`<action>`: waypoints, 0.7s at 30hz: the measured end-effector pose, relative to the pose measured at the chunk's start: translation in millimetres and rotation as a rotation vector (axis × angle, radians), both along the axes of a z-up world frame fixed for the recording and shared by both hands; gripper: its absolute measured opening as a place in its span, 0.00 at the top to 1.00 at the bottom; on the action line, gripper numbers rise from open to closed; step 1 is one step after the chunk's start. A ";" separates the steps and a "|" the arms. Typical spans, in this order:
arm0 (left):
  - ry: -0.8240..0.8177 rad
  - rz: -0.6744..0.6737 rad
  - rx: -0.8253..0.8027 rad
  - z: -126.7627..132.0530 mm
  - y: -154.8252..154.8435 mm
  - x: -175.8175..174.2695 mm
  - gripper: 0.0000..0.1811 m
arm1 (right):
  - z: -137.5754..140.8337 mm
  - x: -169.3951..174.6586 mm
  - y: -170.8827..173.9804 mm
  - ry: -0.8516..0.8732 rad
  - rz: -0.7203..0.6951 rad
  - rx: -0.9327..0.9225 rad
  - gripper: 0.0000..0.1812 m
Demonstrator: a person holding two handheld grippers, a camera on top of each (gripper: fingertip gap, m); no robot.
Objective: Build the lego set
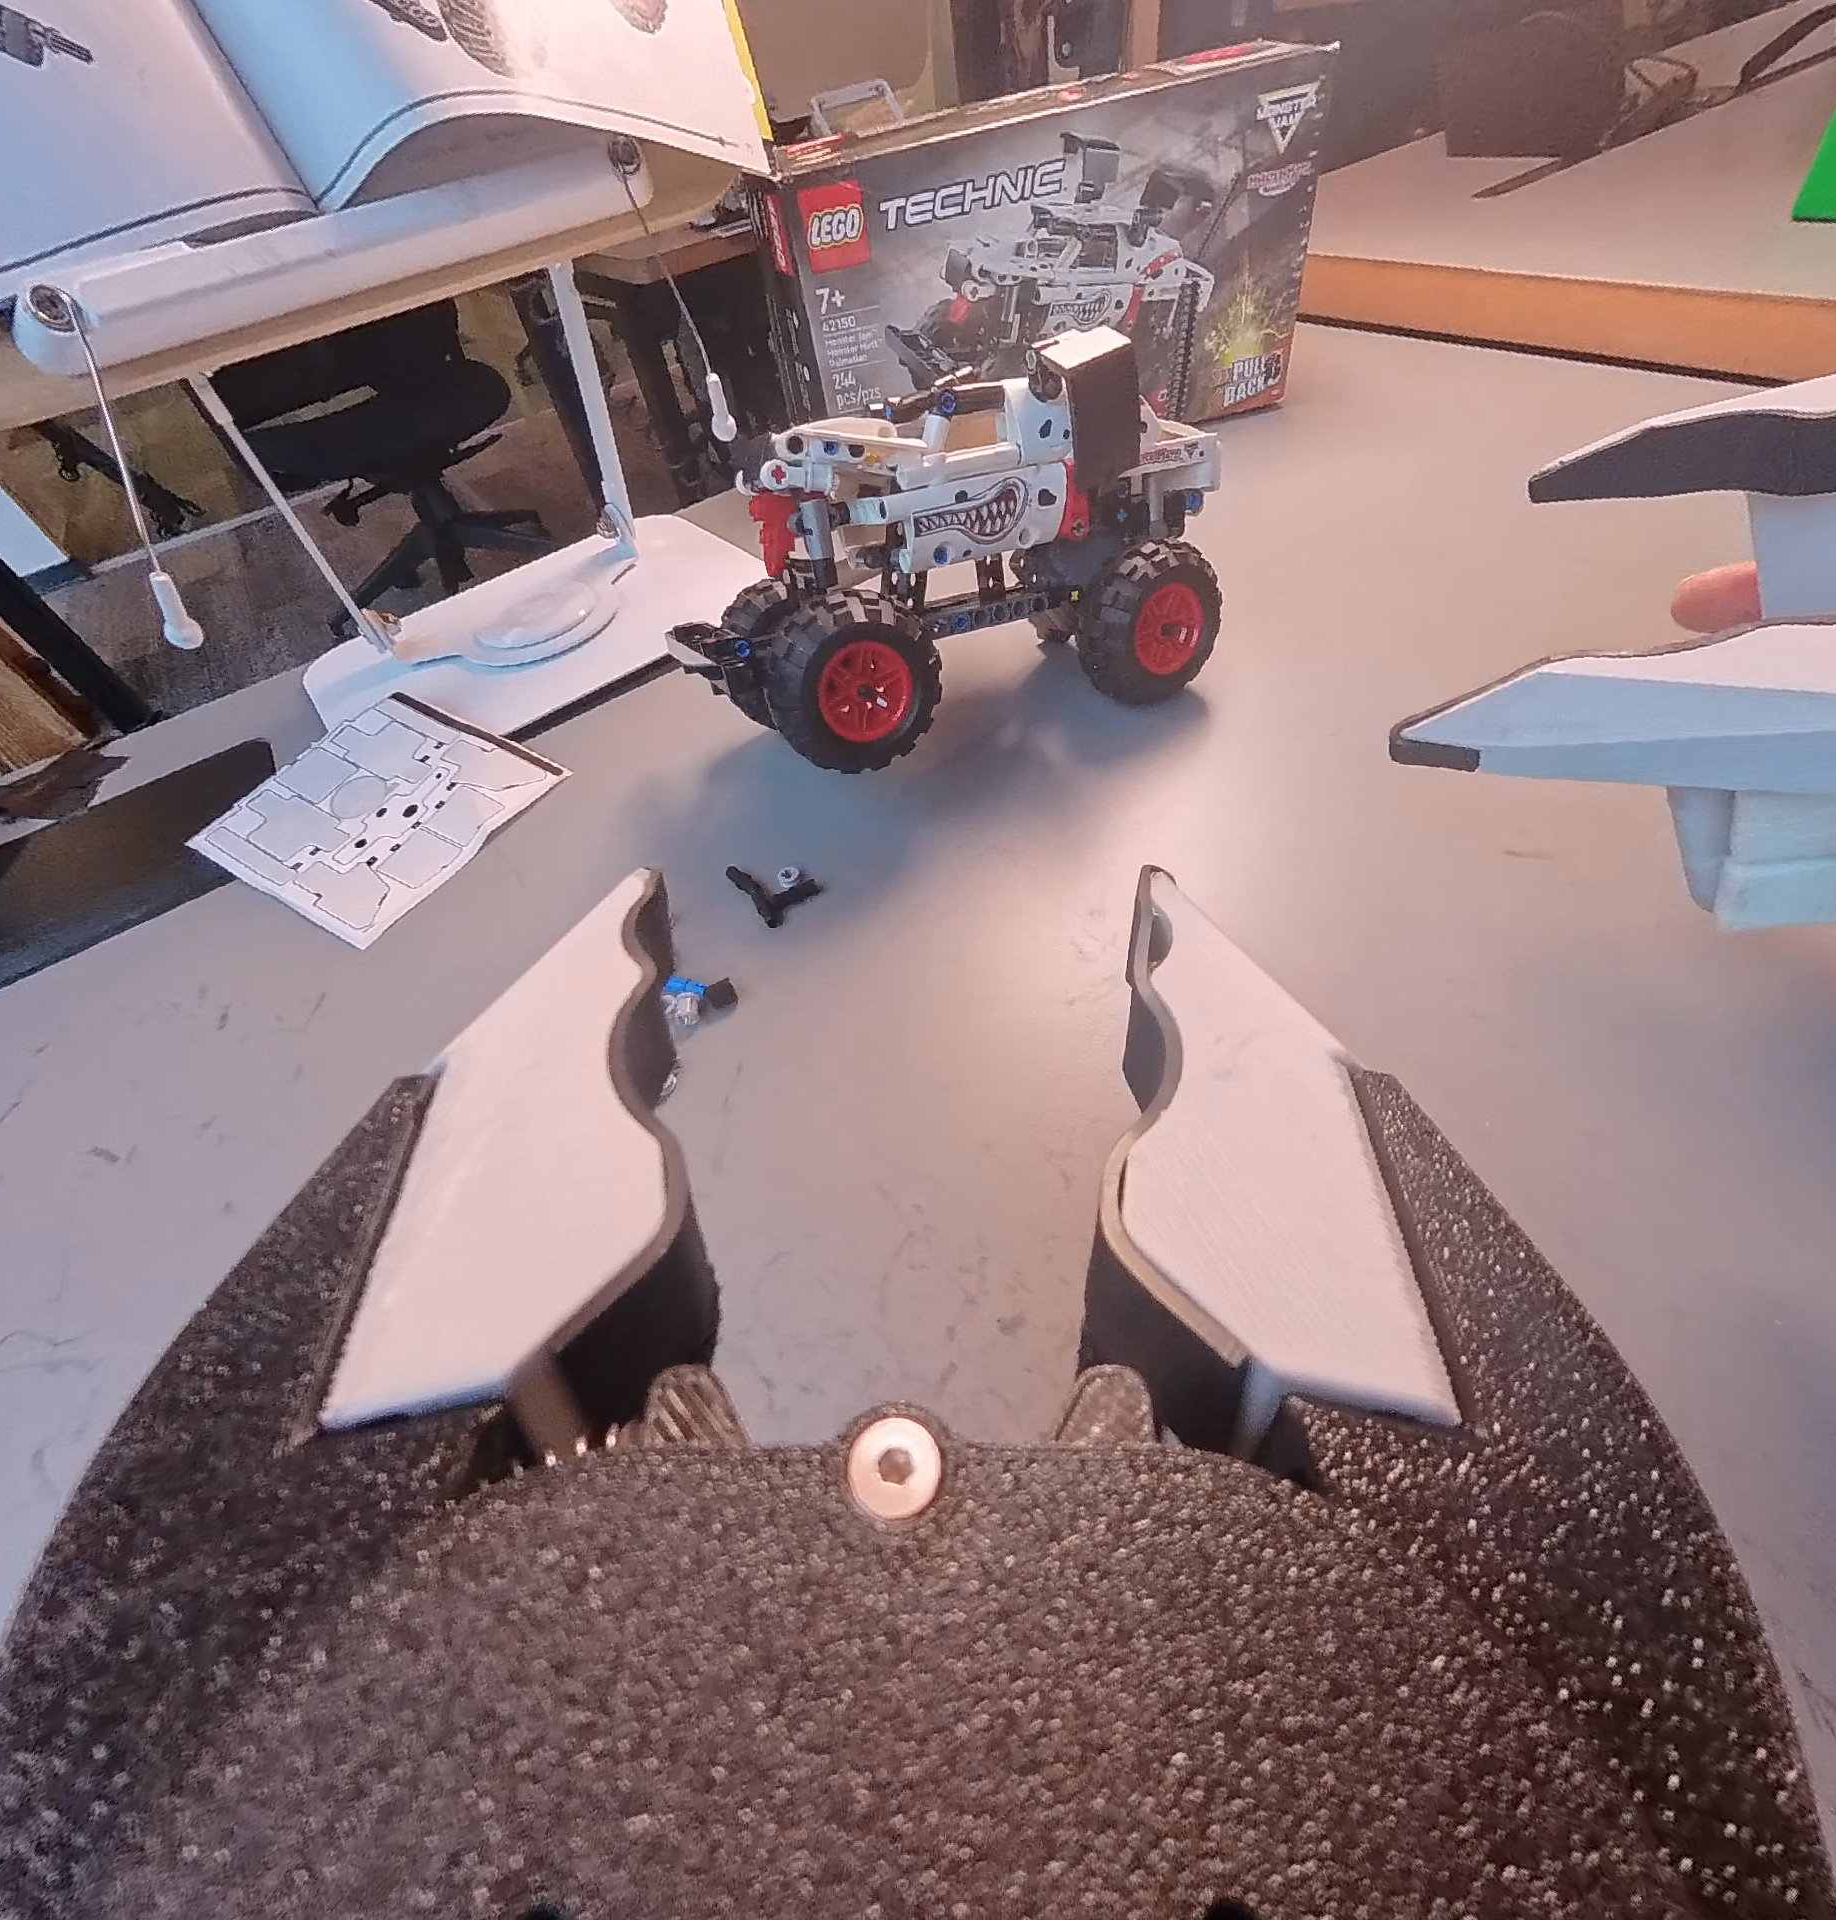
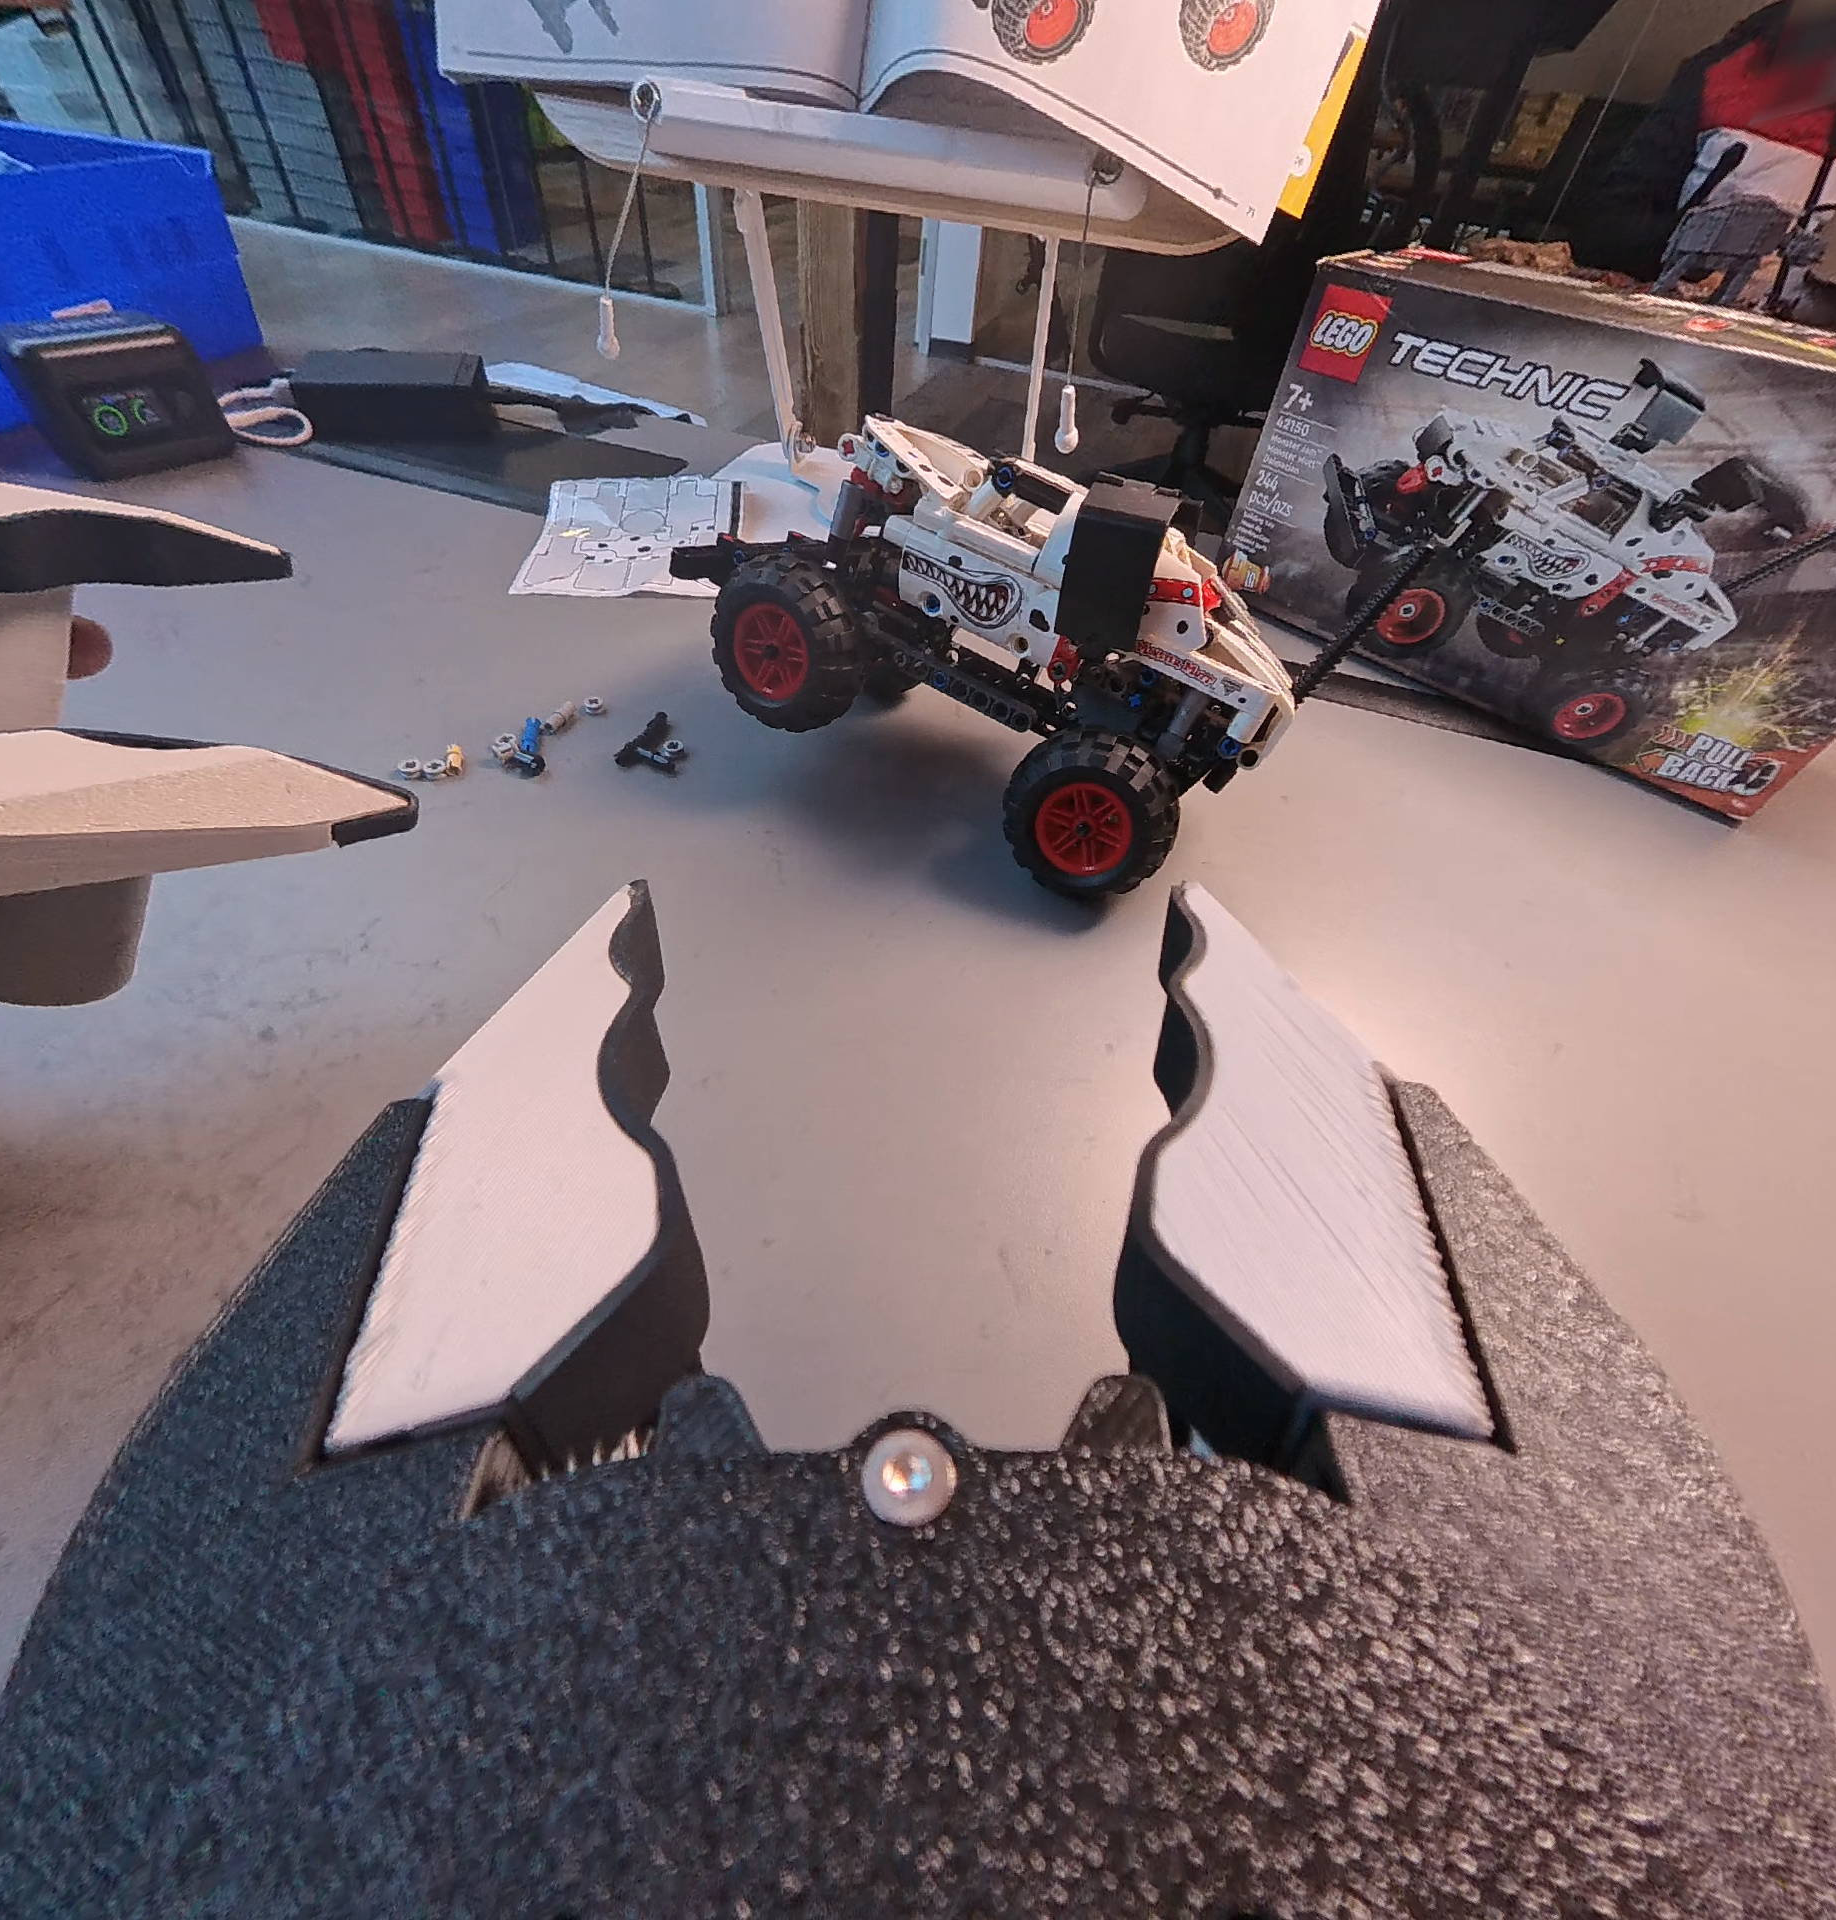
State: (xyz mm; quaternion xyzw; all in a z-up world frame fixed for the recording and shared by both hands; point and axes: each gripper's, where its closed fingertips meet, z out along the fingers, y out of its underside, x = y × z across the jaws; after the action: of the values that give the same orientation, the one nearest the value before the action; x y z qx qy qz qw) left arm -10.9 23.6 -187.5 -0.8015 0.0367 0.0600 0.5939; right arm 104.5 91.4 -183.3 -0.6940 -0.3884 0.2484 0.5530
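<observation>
A white lego monster truck (image 1: 981, 540) with black spots, a shark-mouth sticker and red-hubbed black wheels stands on the grey table; it also shows in the right wrist view (image 2: 1007, 644). My left gripper (image 1: 898, 894) is open and empty, hovering over the table short of the truck. My right gripper (image 2: 909, 904) is open and empty, just short of the truck's near wheel. Small loose pieces lie on the table: a black connector (image 1: 774, 888), a blue pin (image 1: 690, 992), and a row of several pins and bushes (image 2: 524, 743). The other gripper shows at each view's edge.
The set's box (image 1: 1049, 239) stands behind the truck, also in the right wrist view (image 2: 1579, 520). A white book stand (image 1: 498, 623) holds the open instruction booklet (image 2: 893, 52). A used sticker sheet (image 1: 374, 821) lies left. A black charger (image 2: 114, 395) and blue bin (image 2: 83, 239) sit far left.
</observation>
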 end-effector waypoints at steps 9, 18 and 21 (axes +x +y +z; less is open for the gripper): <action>-0.025 0.020 0.008 -0.6 0.5 -5.7 0.47 | 2.0 -1.5 -2.7 -0.001 0.012 0.026 0.49; -0.142 0.069 0.007 -2.0 -7.4 -31.6 0.53 | -2.6 -10.9 28.3 -0.107 0.000 0.068 0.56; -0.164 0.072 0.016 -0.7 -8.6 -34.3 0.53 | 18.1 -30.2 50.6 -0.138 0.032 0.123 0.66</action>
State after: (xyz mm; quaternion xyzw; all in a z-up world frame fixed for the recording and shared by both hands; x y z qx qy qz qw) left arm -45.2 15.0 -188.2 -0.7997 -0.0416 0.0156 0.5987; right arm 74.2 141.9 -165.1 -0.6679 -0.4511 0.1843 0.5625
